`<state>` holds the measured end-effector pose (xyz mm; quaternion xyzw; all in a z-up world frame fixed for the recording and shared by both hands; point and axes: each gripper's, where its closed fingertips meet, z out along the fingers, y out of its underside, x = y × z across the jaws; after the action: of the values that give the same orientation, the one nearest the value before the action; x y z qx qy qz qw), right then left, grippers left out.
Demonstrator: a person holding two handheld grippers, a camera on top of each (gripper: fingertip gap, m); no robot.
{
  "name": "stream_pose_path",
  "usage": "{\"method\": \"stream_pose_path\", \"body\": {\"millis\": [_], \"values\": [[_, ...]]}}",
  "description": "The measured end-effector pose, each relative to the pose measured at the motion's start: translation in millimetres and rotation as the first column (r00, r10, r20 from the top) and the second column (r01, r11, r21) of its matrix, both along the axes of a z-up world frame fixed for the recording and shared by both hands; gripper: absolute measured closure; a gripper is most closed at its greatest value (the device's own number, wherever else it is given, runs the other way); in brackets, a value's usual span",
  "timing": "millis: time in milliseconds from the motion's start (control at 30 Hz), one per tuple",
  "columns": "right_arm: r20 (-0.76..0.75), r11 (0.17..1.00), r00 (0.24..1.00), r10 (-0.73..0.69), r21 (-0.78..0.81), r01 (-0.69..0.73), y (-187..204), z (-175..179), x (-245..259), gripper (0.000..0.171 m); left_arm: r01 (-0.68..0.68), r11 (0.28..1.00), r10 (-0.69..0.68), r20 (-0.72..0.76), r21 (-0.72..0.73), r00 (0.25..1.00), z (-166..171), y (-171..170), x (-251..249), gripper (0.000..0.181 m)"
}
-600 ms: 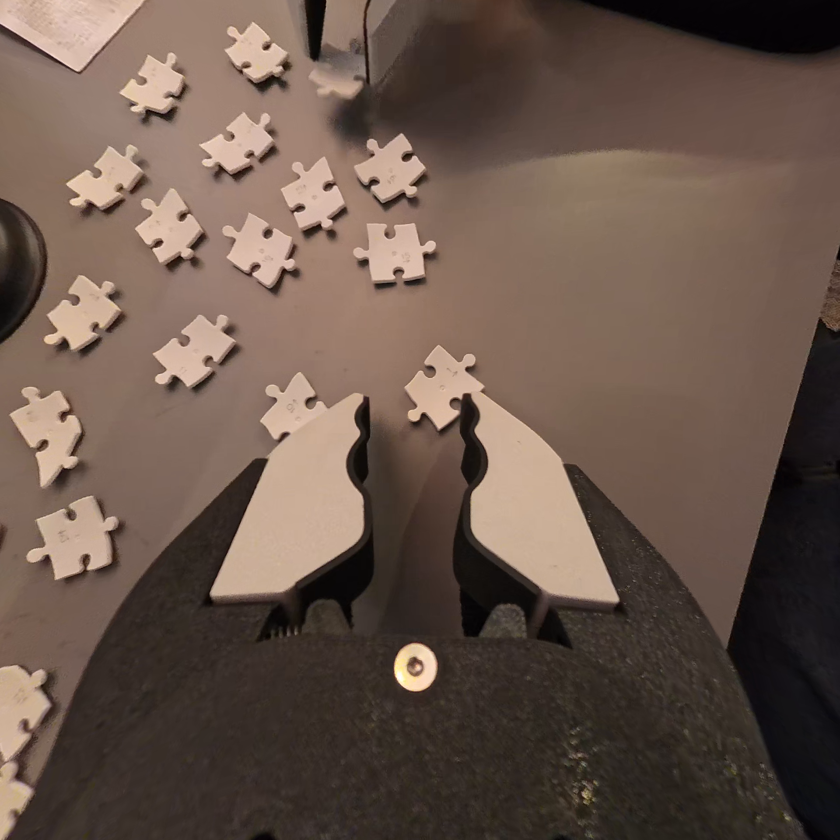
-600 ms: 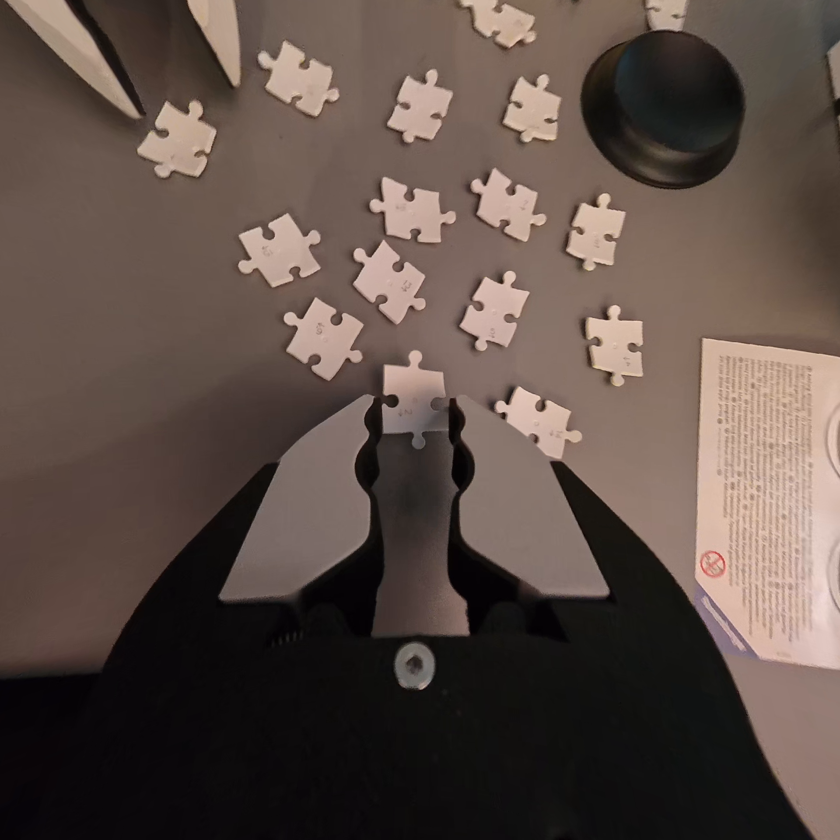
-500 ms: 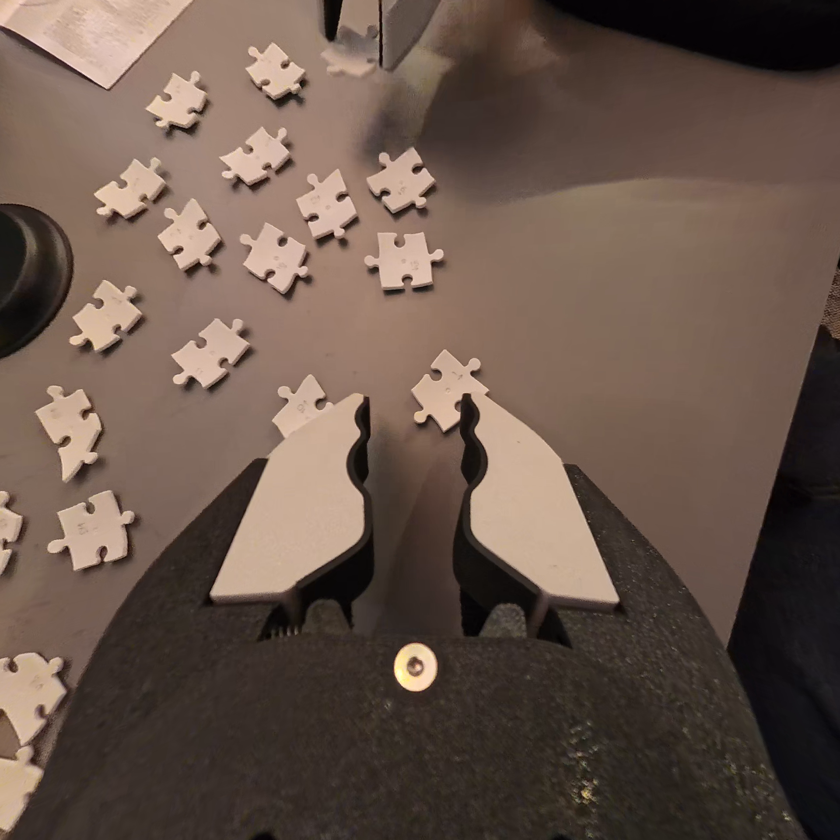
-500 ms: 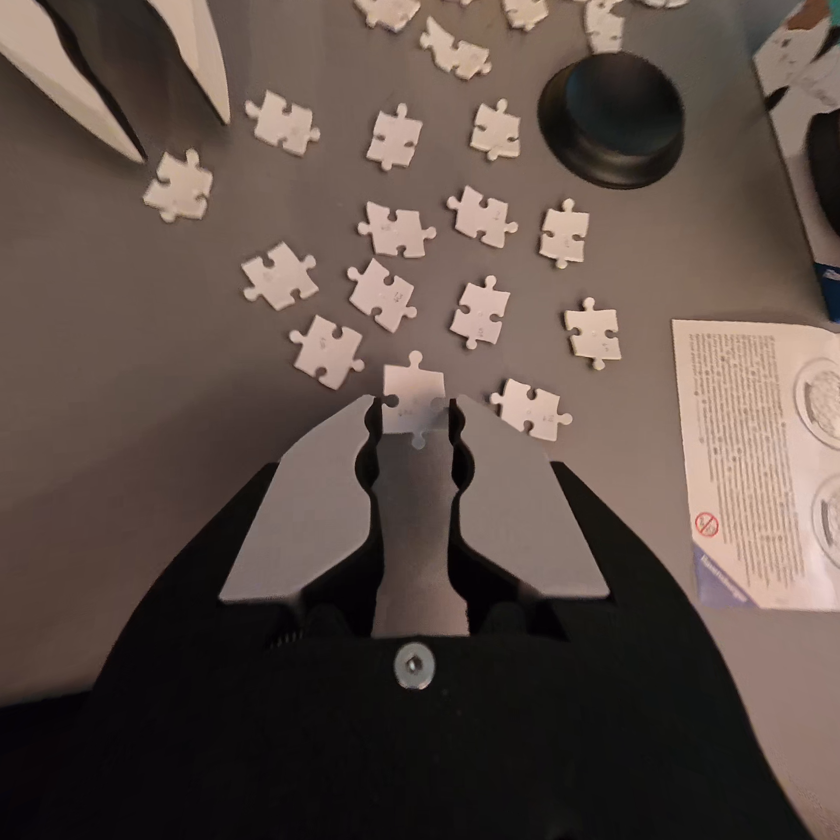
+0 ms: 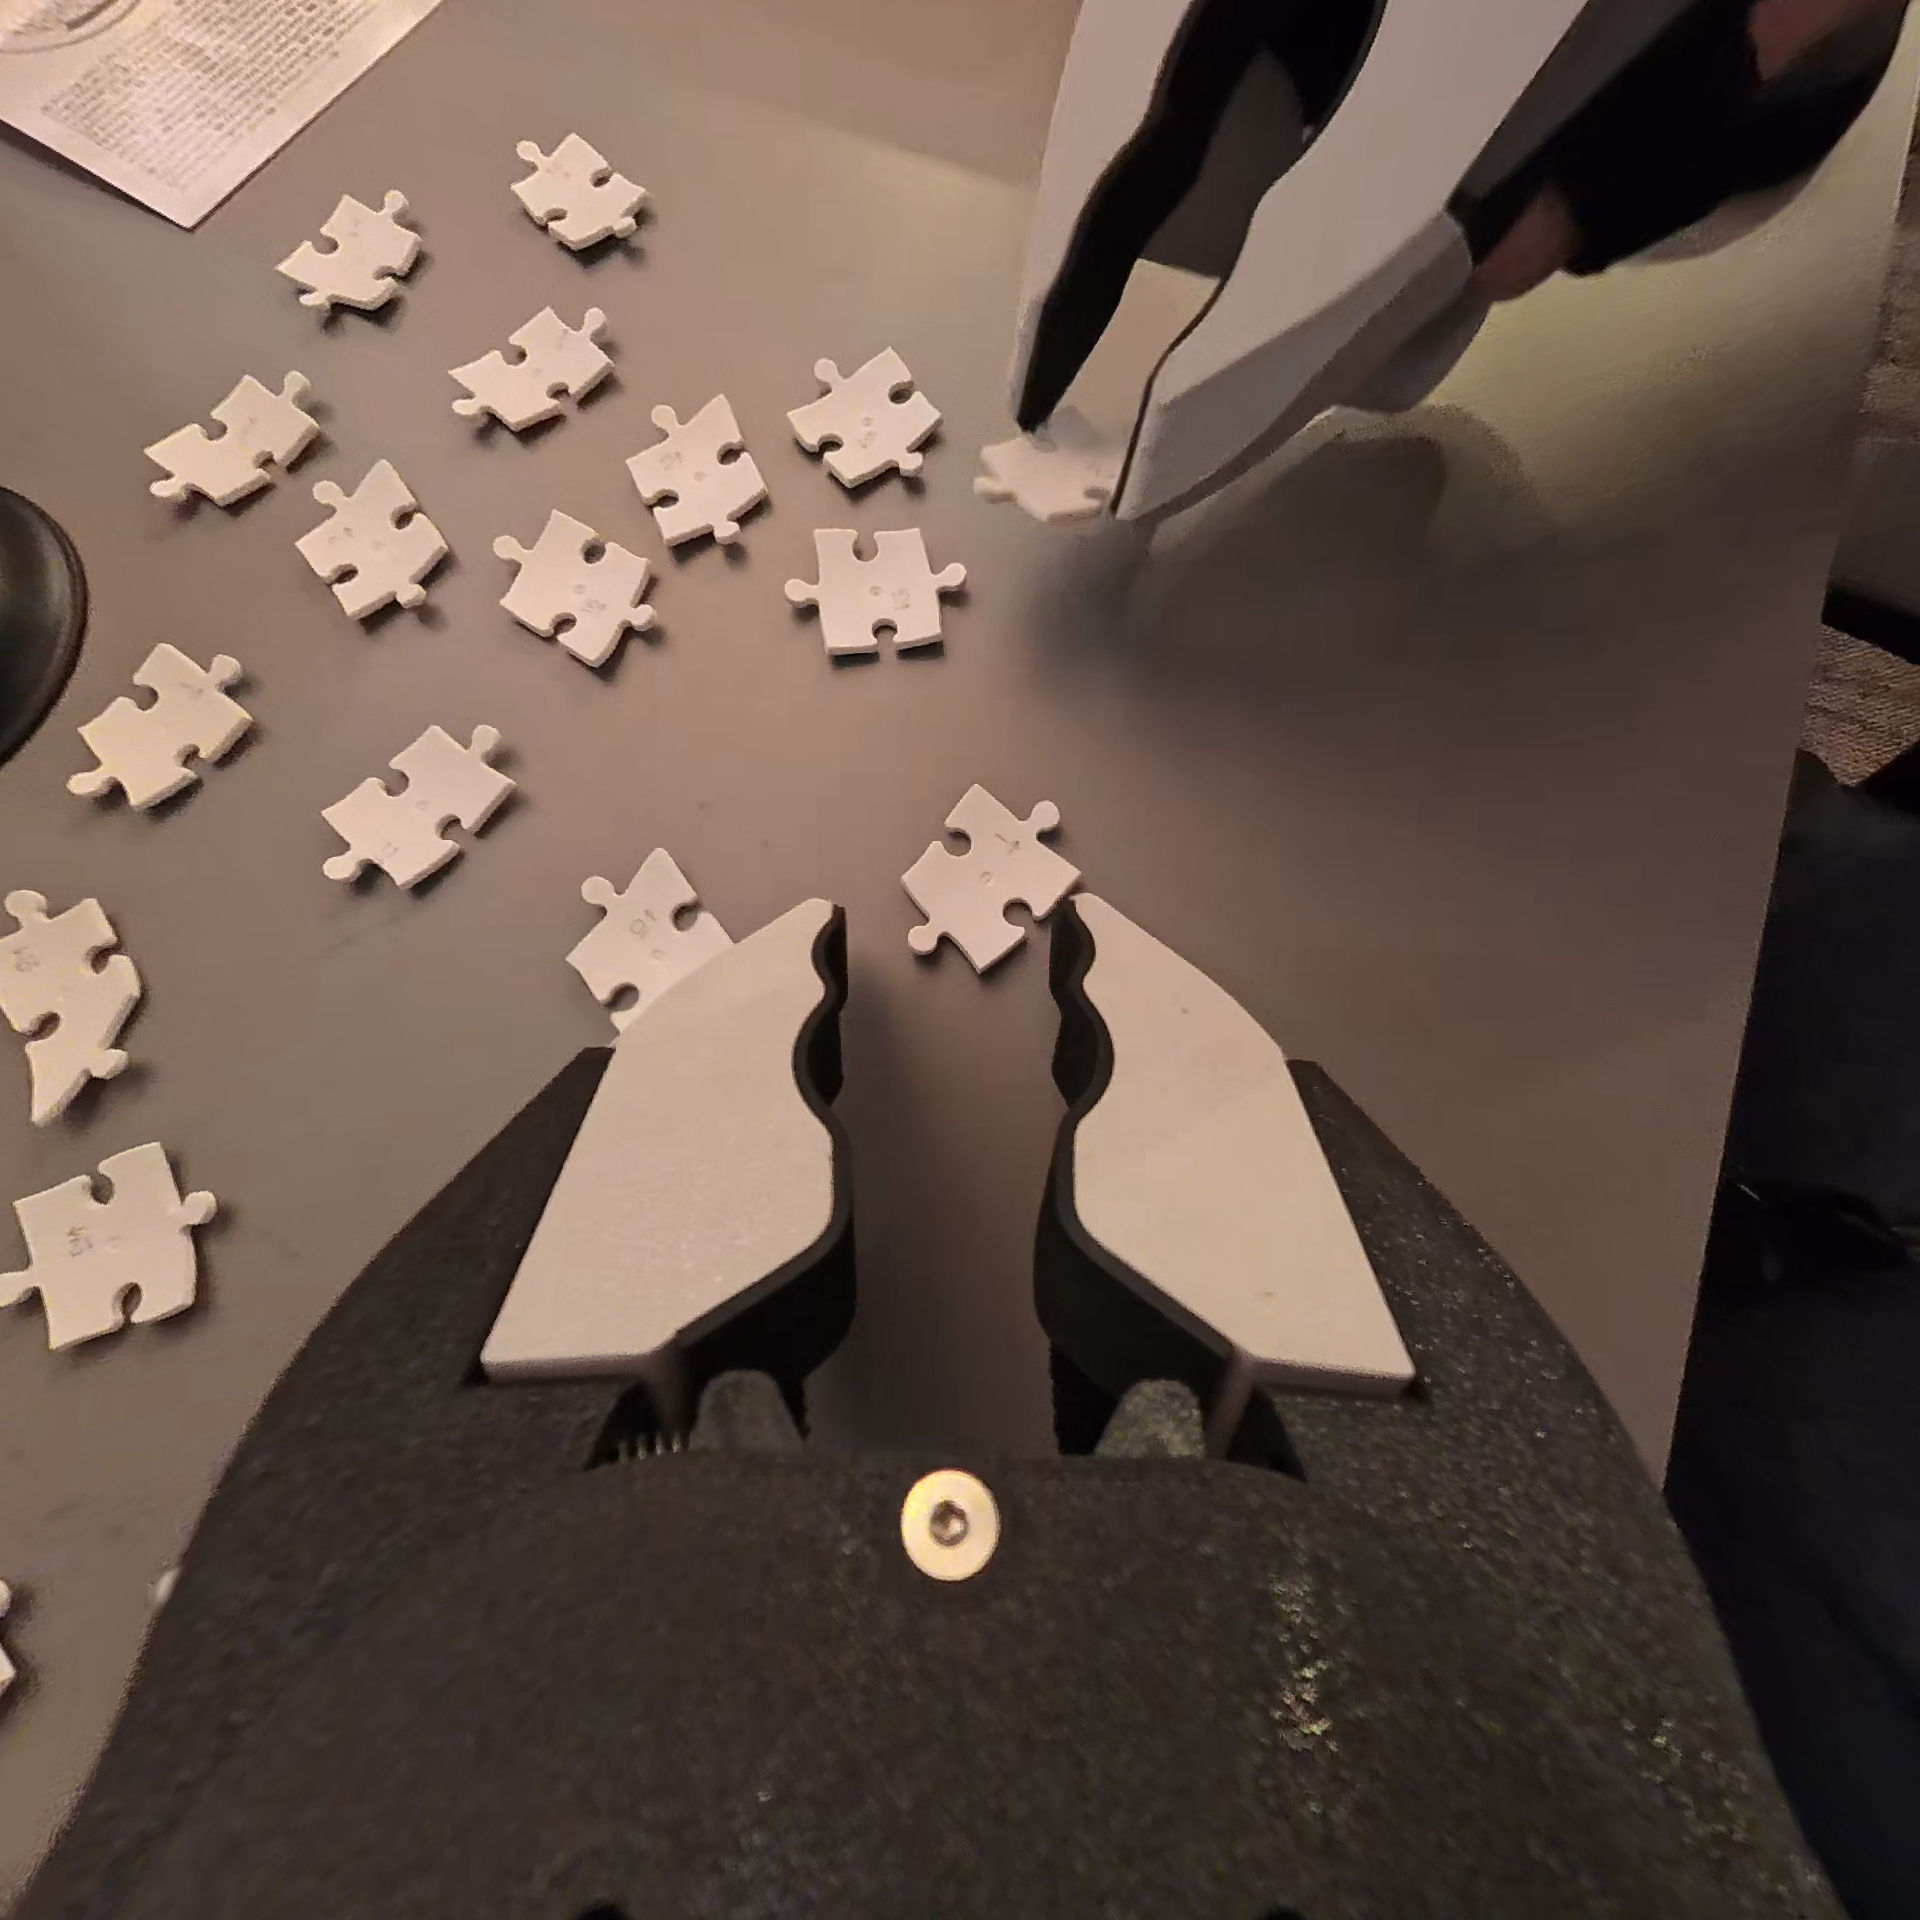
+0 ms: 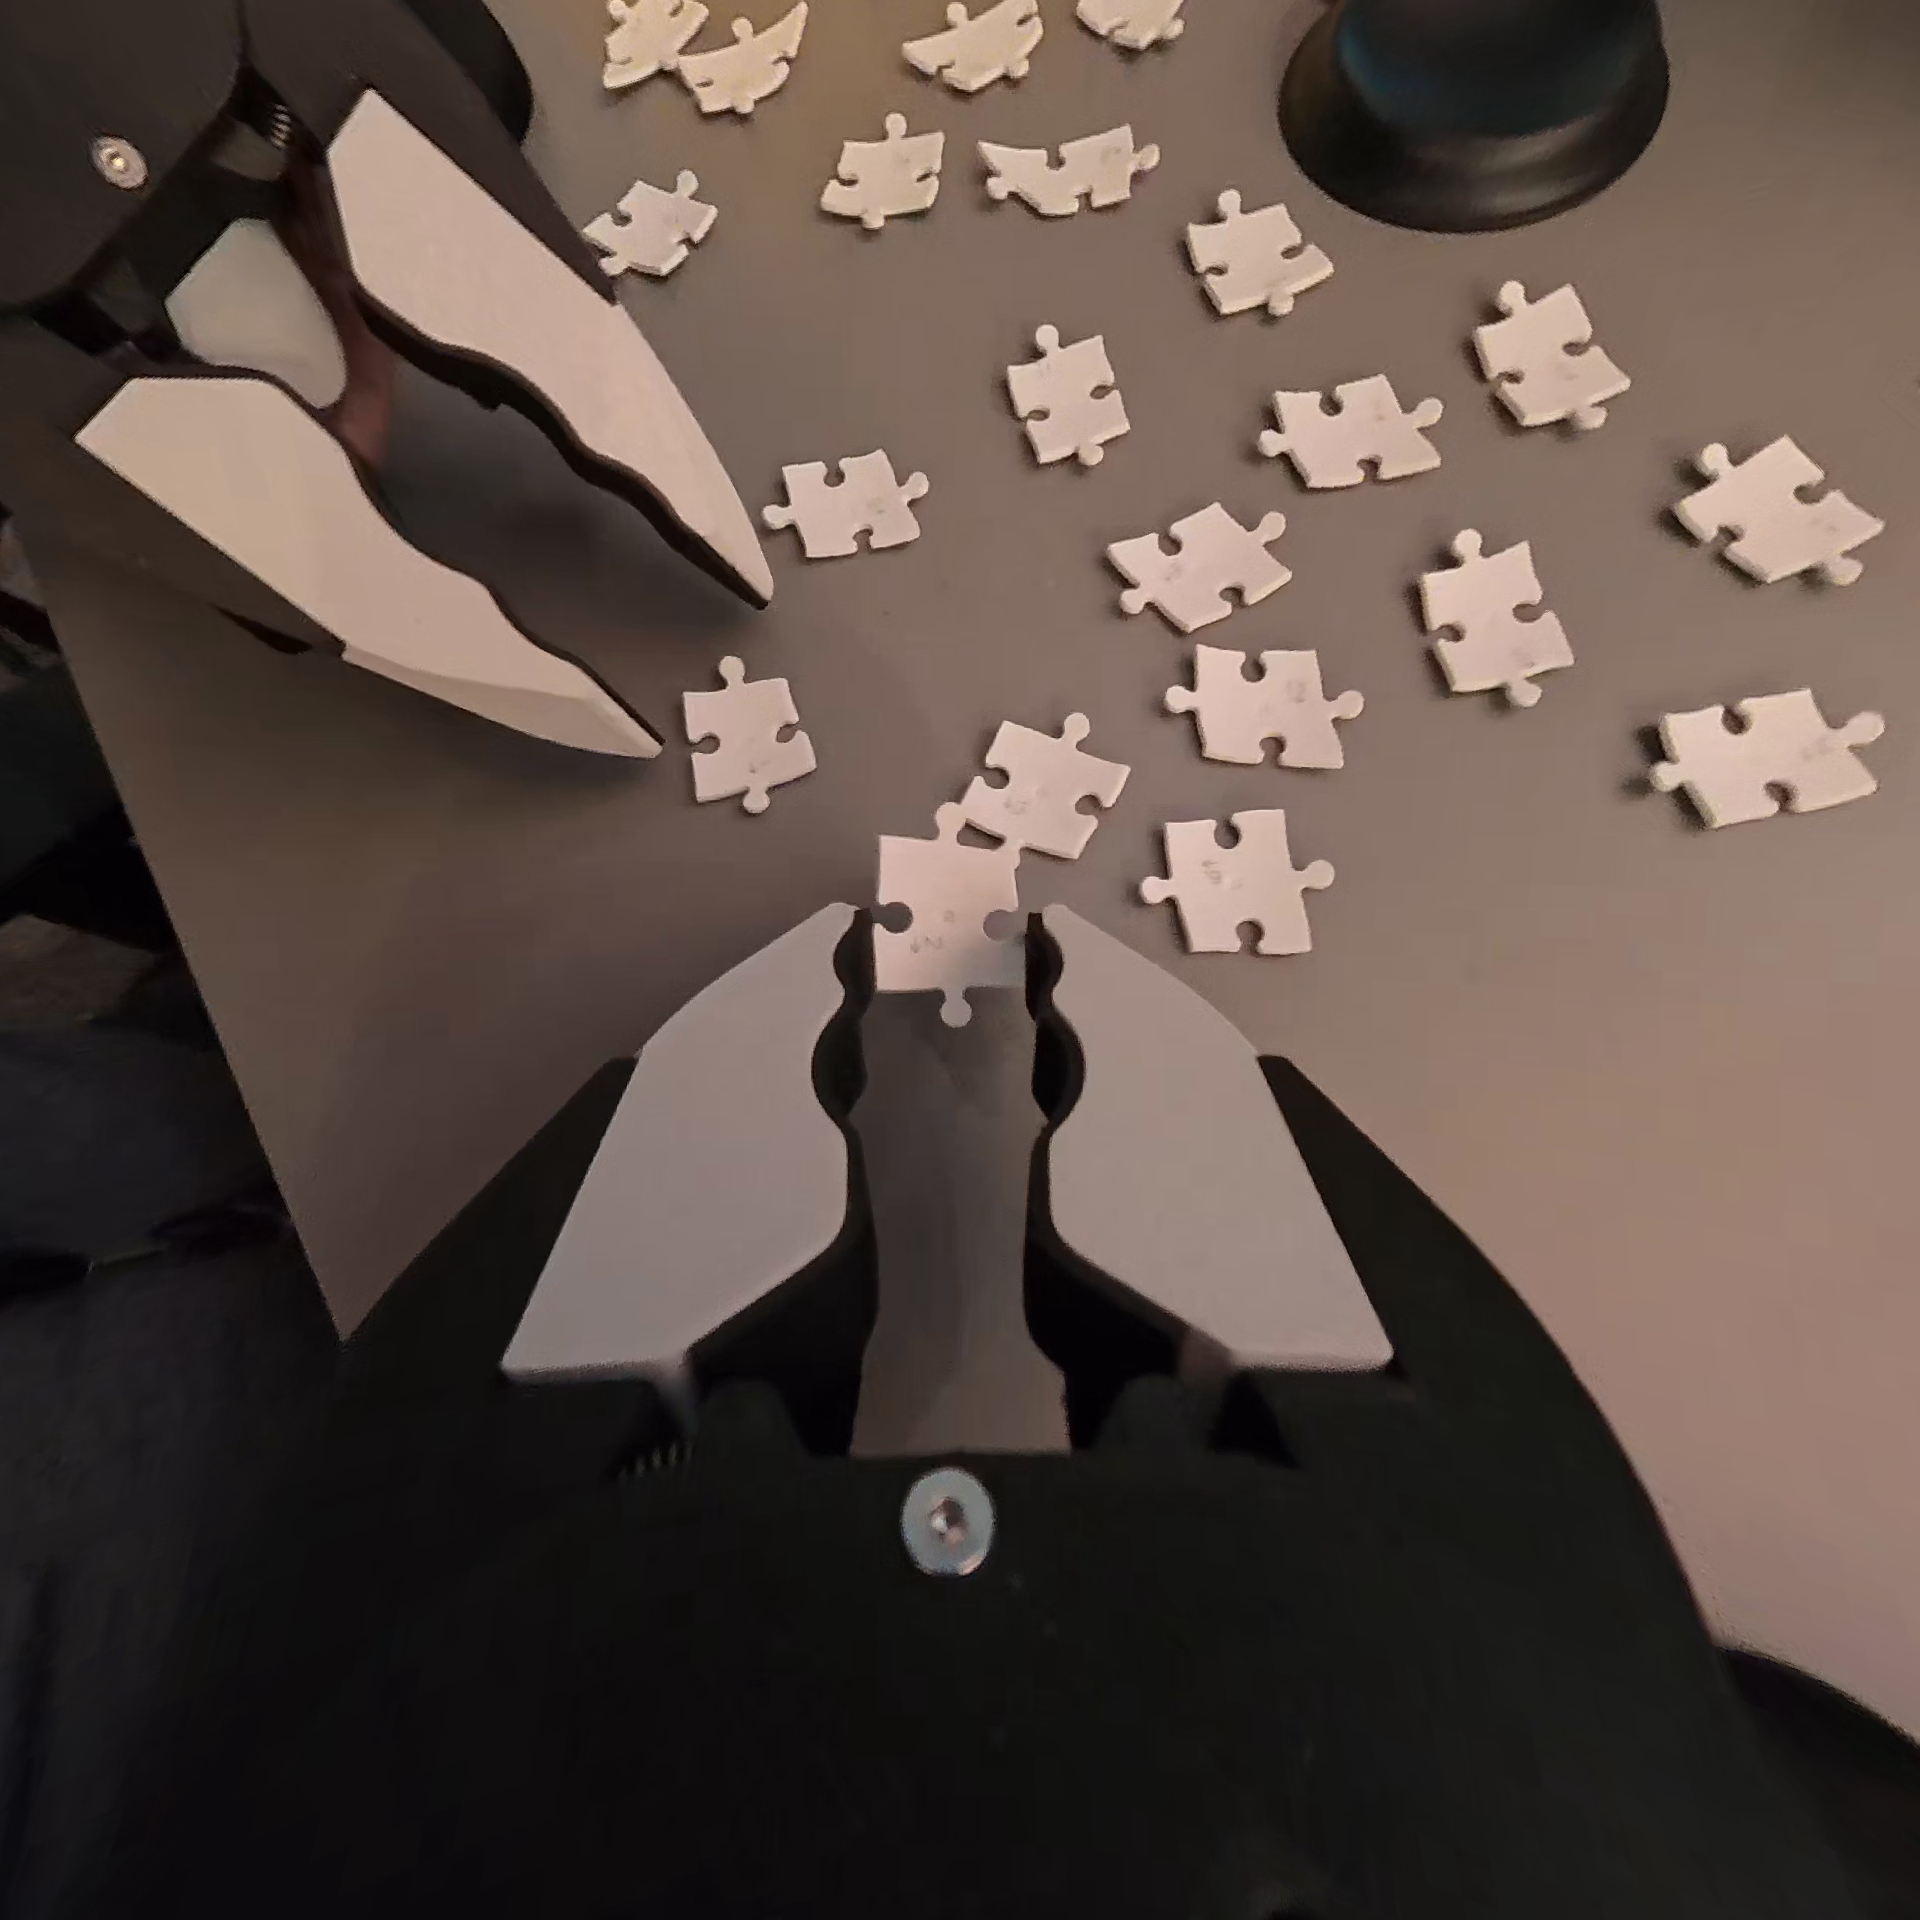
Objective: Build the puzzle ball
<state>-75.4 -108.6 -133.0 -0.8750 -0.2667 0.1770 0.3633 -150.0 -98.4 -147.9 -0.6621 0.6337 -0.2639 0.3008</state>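
Left wrist view: left gripper [image 5: 948,914] spread, empty, a loose piece [image 5: 985,878] just ahead on the grey table [image 5: 1351,727]. Right wrist view: right gripper [image 6: 943,914] pinching a white puzzle piece [image 6: 948,914] (others scattered flat beyond), black stand [image 6: 1475,114] far back.

A: What else sits on the grey tabletop [image 5: 1351,831]?
B: A printed paper sheet [image 5: 197,83] lies at its far corner, with a round black stand [image 6: 1475,104] near it.

roughly 21 puzzle pieces [image 6: 1262,707], two grippers [image 6: 943,914], one stand [image 6: 1475,135], one leaflet [image 5: 187,94].
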Motion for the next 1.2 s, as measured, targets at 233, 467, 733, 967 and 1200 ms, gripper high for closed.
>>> {"method": "stream_pose_path", "body": {"millis": [233, 467, 733, 967, 1200], "values": [[-0.021, 0.999, 0.999, -0.050, -0.014, 0.050, 1, -1, -7, 0.142, -0.001, 1.000, 0.001, -0.009, 0.012, 1.000, -6, -1, -2, 0.144], [-0.015, 0.997, 0.998, -0.067, -0.031, 0.067, 1, -4, -9, 0.142, 0.000, 1.000, -0.001, -0.002, -0.006, 1.000, -6, -4, -2, 0.146], [-0.003, 0.997, 0.998, -0.067, -0.027, 0.067, 0, -5, -12, 0.142, 0.011, 1.000, -0.011, -0.002, -0.007, 1.000, -6, -12, -2, 0.146], [0.006, 0.997, 0.998, -0.068, -0.022, 0.068, -2, -4, -11, 0.142, 0.008, 1.000, -0.008, -0.013, -0.014, 1.000, -7, -12, -3, 0.146], [0.003, 0.997, 0.997, -0.078, -0.023, 0.078, -2, -3, -12, 0.142, -0.002, 0.999, 0.002, -0.009, -0.034, 1.000, -8, -11, -4, 0.145]]}}
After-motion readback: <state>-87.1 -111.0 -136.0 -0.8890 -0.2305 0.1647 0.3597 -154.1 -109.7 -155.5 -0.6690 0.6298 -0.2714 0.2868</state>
